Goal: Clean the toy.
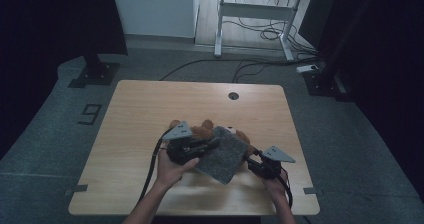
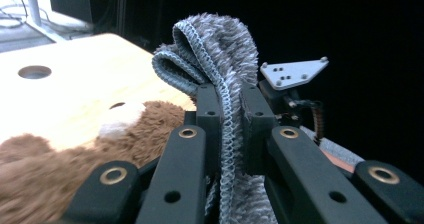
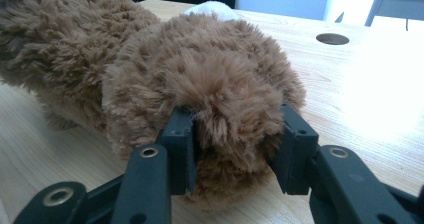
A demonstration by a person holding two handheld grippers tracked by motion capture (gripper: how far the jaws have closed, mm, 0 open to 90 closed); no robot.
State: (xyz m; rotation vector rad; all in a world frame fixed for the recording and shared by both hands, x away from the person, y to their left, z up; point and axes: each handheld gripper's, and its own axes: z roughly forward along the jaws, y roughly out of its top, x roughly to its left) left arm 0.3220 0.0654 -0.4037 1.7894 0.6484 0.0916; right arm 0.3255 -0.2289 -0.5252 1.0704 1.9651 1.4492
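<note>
Soft and light, the grey cloth (image 2: 220, 49) sits pinched at its hem in the left gripper (image 2: 231, 114) at frame centre, while the right gripper (image 3: 235, 134) squeezes a limb of the plush bear (image 3: 200, 79).

The teddy bear (image 3: 200, 79) is brown plush, its pile long, shaggy and matt, with a patch of white fluff at its far side. The towel (image 2: 220, 49) is grey terry cloth, fuzzy and looped, its edge bound in pale ridged stitching. The left gripper (image 2: 231, 114) is matt black plastic with brass-coloured eyelets. Under the teddy bear, the counter (image 1: 150, 109) is pale wood grain, smooth with a faint sheen.
</note>
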